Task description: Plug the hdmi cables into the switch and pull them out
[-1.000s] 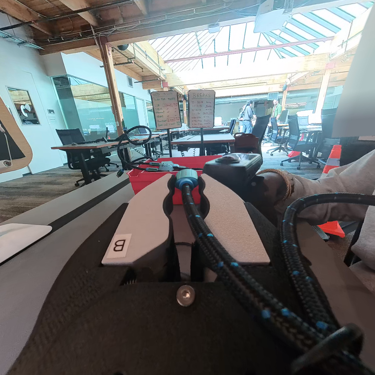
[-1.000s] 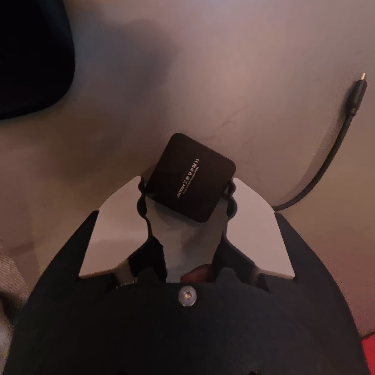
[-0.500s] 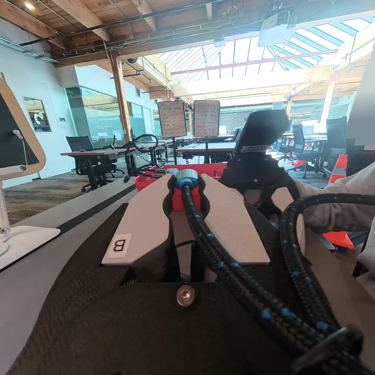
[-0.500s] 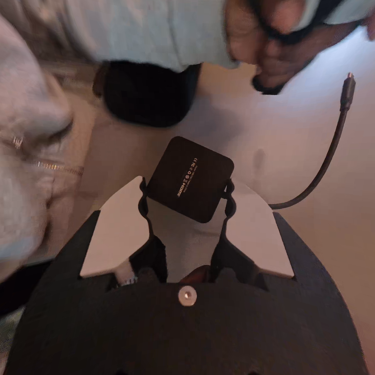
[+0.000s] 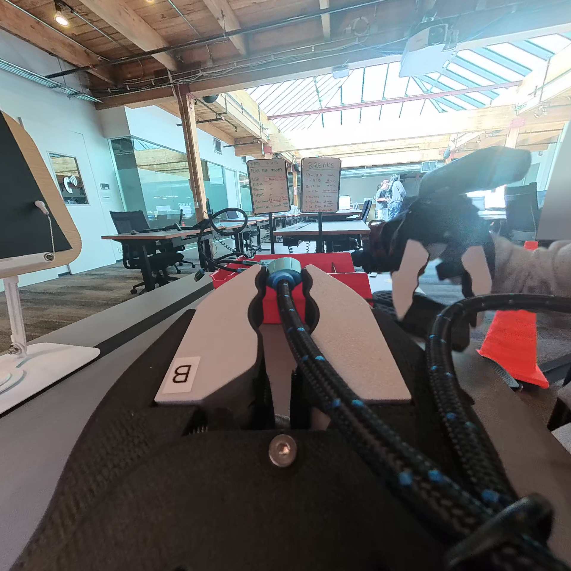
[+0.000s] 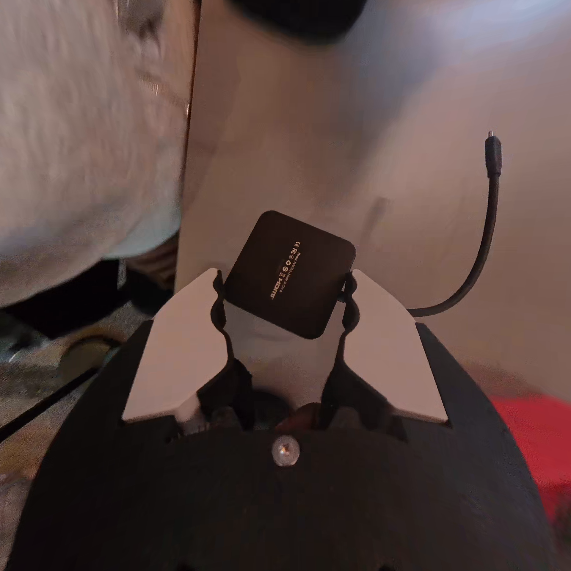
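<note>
We hold the left gripper (image 5: 282,278) level above the grey table (image 5: 92,321), its jaws clamped on the plug end of a black braided hdmi cable (image 5: 312,349) flecked with blue; the plug's grey-green shell and blue collar (image 5: 282,272) stick out just past the fingertips, and the cable runs back over the gripper body and loops round on the right; straight ahead of the plug stands a red bin (image 5: 346,275) with other cables lying in it, and to the left a white stand (image 5: 18,355) rests on the table; an orange cone (image 5: 513,349) shows low on the right. Our right gripper (image 6: 285,279) has its jaws closed on two opposite corners of the small black switch (image 6: 290,275), which sits turned diamond-wise between the fingertips with its printed face toward the camera; a thin black lead (image 6: 482,247) curves away from the switch on the right and ends in a small free plug, plugged into nothing; in the left wrist view the right gripper (image 5: 441,278) hangs on the right, well apart from the plug; a blurred pale sleeve (image 6: 77,139) fills the upper left of the right wrist view.
</note>
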Available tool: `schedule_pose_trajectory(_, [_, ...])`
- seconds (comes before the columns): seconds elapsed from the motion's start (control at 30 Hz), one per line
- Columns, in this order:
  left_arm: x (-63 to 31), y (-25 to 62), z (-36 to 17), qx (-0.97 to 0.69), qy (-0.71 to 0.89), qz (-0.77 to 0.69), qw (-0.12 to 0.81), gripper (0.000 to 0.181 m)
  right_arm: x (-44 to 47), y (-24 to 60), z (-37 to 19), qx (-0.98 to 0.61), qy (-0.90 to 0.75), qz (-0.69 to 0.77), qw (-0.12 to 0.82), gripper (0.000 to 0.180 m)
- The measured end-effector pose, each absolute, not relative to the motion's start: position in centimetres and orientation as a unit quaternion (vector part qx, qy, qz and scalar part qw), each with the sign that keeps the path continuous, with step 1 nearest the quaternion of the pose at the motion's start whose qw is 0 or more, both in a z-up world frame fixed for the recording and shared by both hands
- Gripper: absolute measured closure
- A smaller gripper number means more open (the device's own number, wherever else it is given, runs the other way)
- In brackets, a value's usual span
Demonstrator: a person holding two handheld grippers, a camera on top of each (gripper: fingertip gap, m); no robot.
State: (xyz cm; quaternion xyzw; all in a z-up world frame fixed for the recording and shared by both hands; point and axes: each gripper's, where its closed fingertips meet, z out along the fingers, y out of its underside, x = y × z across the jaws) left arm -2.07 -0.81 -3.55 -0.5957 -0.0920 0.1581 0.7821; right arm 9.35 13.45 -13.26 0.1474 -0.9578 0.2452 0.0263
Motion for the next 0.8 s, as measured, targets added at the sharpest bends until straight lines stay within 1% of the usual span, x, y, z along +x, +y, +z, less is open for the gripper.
schedule_pose_trajectory(0.1, [-2.1,-0.6,-3.6,-0.598,-0.09,0.159,0.78,0.159,10.4,20.7,-12.7,0.098,-0.981,0.162,0.042,0.104])
schedule_pose_trajectory(0.2, [-2.4,-0.5,-4.0,-0.604,-0.094,0.161,0.775,0.16,11.3,26.5,-13.4,0.055,-0.993,0.1,0.035,0.104])
schedule_pose_trajectory(0.37, [-2.8,-0.6,-4.4,-0.604,-0.104,0.16,0.774,0.16,11.0,31.3,-19.0,0.052,-0.997,0.047,0.007,0.104])
schedule_pose_trajectory(0.43, [-2.9,-0.7,-4.4,-0.603,-0.107,0.16,0.774,0.16,10.6,31.6,-19.3,0.044,-0.998,0.051,0.008,0.102])
schedule_pose_trajectory(0.53, [-2.8,-0.7,-4.4,-0.604,-0.105,0.158,0.774,0.16,10.1,31.8,-18.3,-0.009,-0.999,0.047,0.025,0.097])
schedule_pose_trajectory(0.57, [-2.8,-0.6,-4.4,-0.605,-0.103,0.158,0.774,0.159,9.8,31.7,-17.8,-0.043,-0.997,0.054,0.034,0.095])
schedule_pose_trajectory(0.63, [-2.6,-0.6,-4.2,-0.605,-0.098,0.16,0.774,0.16,8.9,31.6,-16.7,-0.162,-0.983,0.064,0.058,0.09])
schedule_pose_trajectory(0.67, [-2.5,-0.5,-4.2,-0.605,-0.095,0.16,0.774,0.16,9.4,31.2,-16.3,-0.215,-0.973,0.079,0.035,0.088])
schedule_pose_trajectory(0.7, [-2.4,-0.5,-4.1,-0.605,-0.093,0.161,0.774,0.16,10.4,30.3,-15.9,-0.234,-0.966,0.108,-0.003,0.086])
schedule_pose_trajectory(0.73, [-2.3,-0.5,-4.0,-0.605,-0.091,0.161,0.774,0.16,11.0,29.7,-15.6,-0.227,-0.965,0.127,-0.017,0.085])
schedule_pose_trajectory(0.8, [-2.2,-0.5,-4.0,-0.605,-0.088,0.162,0.775,0.16,11.3,30.9,-15.7,-0.177,-0.979,0.101,0.011,0.076])
